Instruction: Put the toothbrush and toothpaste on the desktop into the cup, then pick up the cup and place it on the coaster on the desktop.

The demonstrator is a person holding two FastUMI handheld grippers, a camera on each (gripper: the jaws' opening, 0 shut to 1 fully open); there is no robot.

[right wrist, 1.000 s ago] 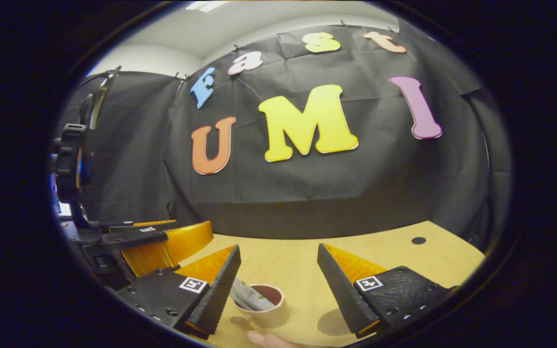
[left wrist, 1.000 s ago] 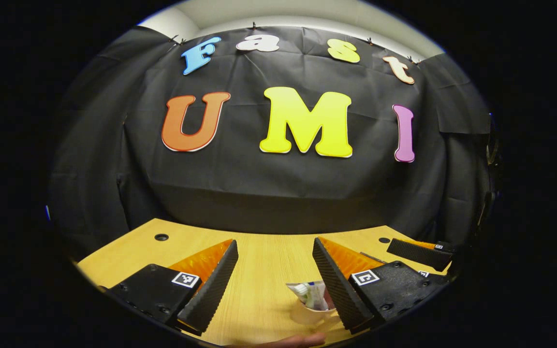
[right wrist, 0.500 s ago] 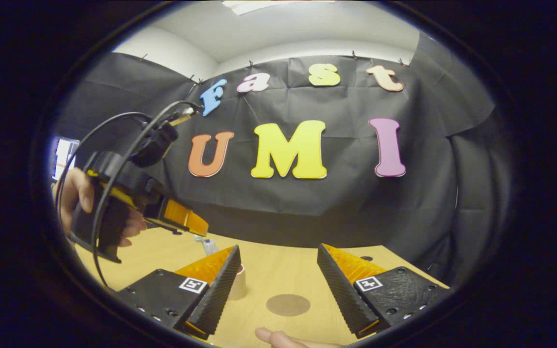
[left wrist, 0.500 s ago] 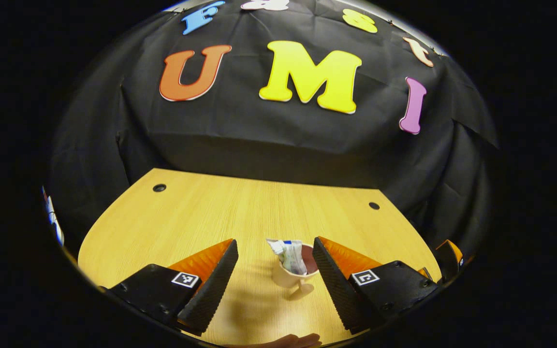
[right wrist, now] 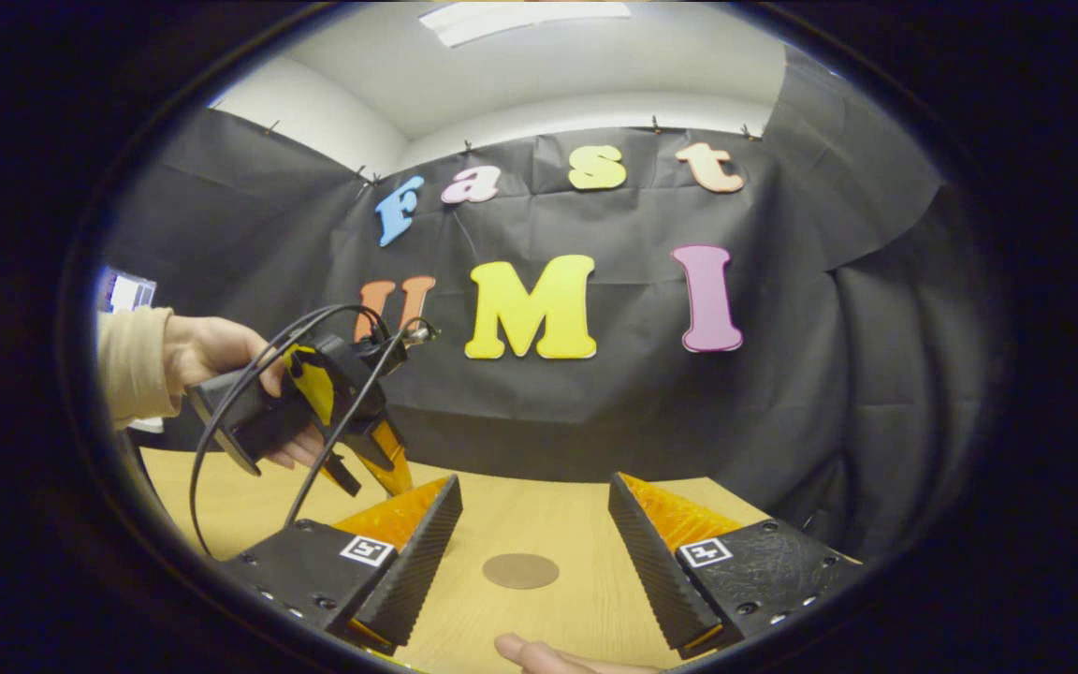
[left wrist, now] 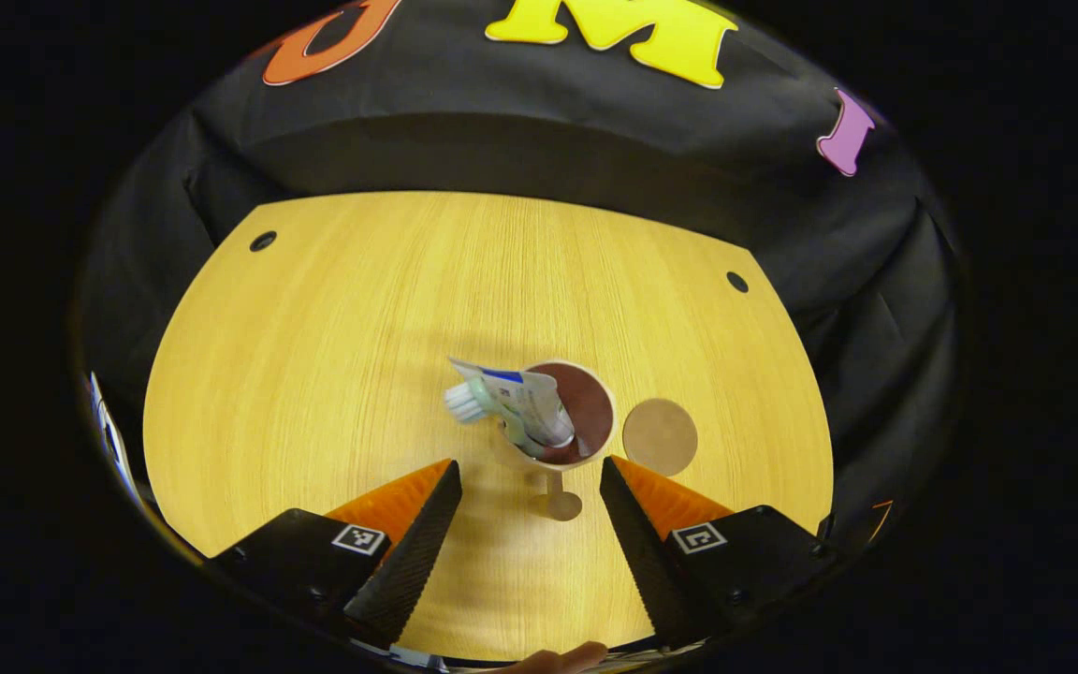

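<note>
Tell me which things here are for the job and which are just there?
For the job:
cup, standing on the desk
toothbrush and toothpaste, both already in the cup
coaster, bare, beside the cup
left gripper and right gripper, both open

Just there:
desk
two holes near the desk's far corners

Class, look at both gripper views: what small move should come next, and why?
Probably lower the open left gripper around the beige cup. The white-bristled toothbrush and white toothpaste tube already stand inside it, and the round brown coaster lies bare beside it.
</note>
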